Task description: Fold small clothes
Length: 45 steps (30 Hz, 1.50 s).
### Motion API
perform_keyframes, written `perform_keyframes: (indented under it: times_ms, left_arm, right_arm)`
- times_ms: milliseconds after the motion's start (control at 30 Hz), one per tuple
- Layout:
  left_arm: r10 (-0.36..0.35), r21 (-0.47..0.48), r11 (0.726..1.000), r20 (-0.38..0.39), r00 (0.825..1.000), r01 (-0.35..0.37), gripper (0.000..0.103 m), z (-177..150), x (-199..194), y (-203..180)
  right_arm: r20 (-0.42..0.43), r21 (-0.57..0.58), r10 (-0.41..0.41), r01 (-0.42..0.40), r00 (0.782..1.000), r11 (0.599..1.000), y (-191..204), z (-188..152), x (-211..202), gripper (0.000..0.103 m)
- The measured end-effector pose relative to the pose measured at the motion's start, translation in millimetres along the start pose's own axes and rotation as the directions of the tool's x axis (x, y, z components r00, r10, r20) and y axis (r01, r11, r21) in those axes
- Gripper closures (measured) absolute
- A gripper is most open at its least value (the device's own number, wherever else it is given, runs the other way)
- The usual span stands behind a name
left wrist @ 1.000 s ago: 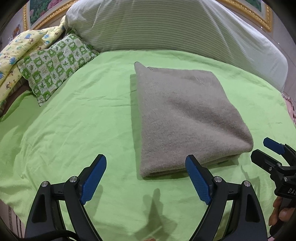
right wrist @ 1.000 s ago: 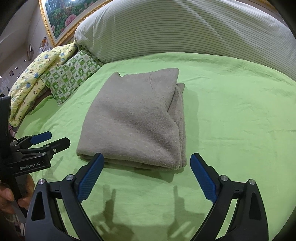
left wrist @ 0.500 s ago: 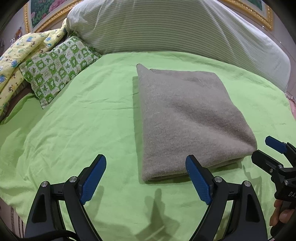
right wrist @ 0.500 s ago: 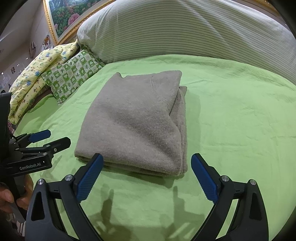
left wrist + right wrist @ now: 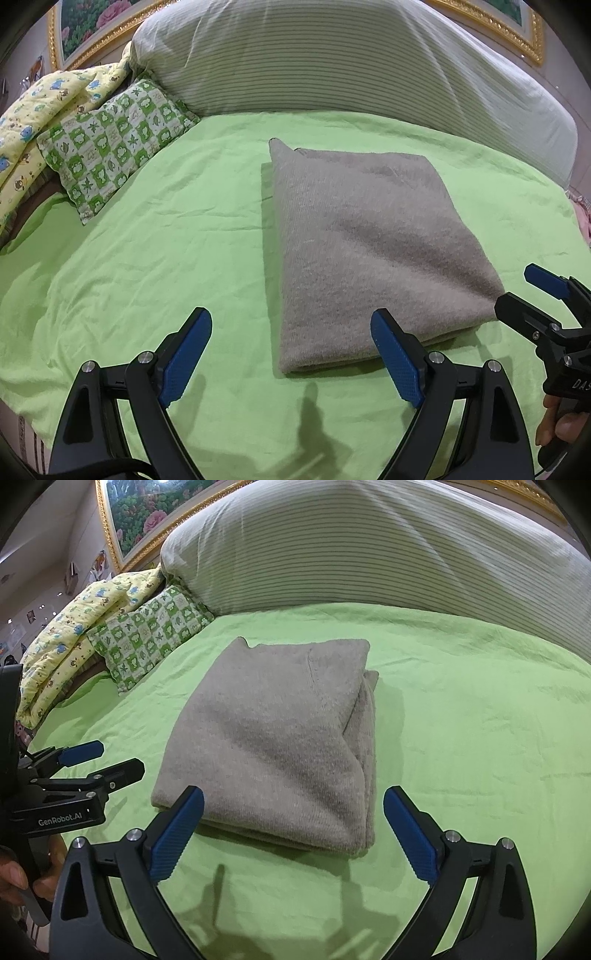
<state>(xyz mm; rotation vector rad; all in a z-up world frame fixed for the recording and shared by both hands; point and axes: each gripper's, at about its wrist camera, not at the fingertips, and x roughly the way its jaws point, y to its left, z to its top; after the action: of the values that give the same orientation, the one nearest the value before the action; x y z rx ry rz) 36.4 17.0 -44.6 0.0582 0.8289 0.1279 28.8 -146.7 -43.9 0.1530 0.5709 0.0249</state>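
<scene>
Grippers, left gripper [image 5: 291, 354] and right gripper [image 5: 293, 834], hover low-frame, jaws apart, before folded grey garment [image 5: 365, 243]; hands mostly cropped.

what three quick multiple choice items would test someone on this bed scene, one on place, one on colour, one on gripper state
1. Where does the folded grey garment lie?
A. on the green sheet
B. on the striped pillow
C. in a basket

2. What colour are the pads on the gripper fingers?
A. red
B. blue
C. white

3. How stands the right gripper?
A. shut on the garment
B. shut on nothing
C. open, holding nothing

Key: 1 A, the garment rests flat on the sheet, short of the pillow. 2 B, each finger bears a blue ribbed pad. 3 C, its fingers stand wide apart at the garment's near edge, as do those of the left gripper.
</scene>
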Motion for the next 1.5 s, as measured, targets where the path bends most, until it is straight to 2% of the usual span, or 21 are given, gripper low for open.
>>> perform_keyframes:
  times_ms: [1500]
  left_arm:
    - [-0.026,0.001,1.000,-0.028,0.999,0.027,0.013,8.0,13.3,5.2]
  right_arm:
    - [-0.022,0.004,-0.010,0.010,1.000,1.000,-6.9,8.7,15.8,0.004]
